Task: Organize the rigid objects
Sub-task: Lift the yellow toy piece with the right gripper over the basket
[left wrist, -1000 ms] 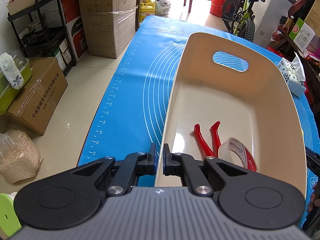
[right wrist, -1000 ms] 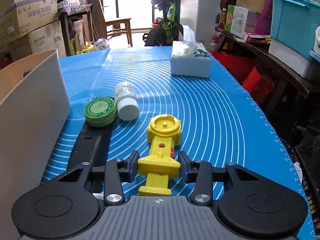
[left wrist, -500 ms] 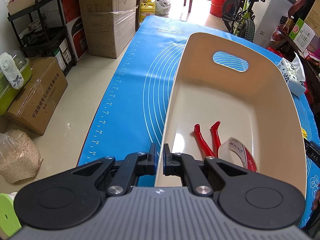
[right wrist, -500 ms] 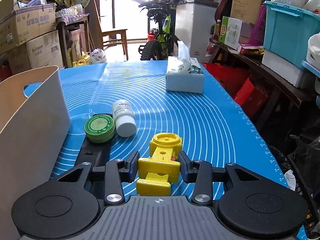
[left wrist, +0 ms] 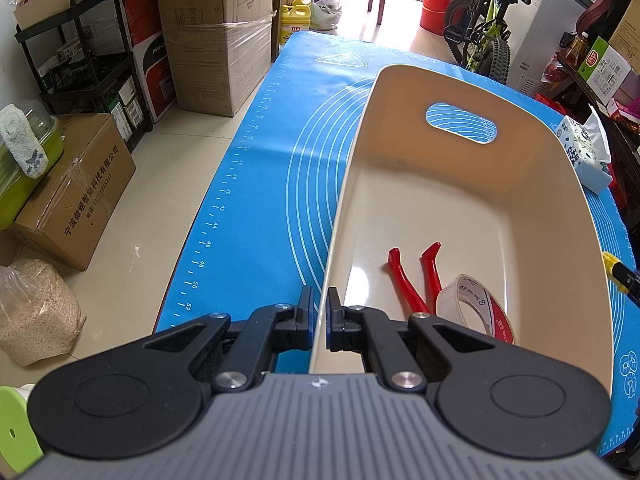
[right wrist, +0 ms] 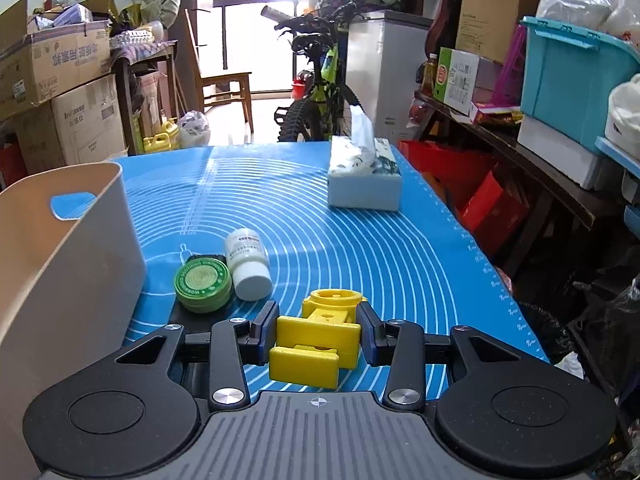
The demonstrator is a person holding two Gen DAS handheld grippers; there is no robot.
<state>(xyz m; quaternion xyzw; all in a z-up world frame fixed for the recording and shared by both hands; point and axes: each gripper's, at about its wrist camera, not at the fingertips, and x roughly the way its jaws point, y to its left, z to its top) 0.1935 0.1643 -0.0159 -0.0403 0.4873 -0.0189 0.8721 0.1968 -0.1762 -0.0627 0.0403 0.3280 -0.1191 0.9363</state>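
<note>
With pliers and tape lying in the bin, the left gripper is pinching its wall while the right gripper is gripping a yellow toy, leaving the tin and bottle at centre-left.

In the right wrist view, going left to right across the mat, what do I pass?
Beige bin → green round tin → white bottle on its side → yellow plastic part clamped in the right claw → tissue box.
</note>
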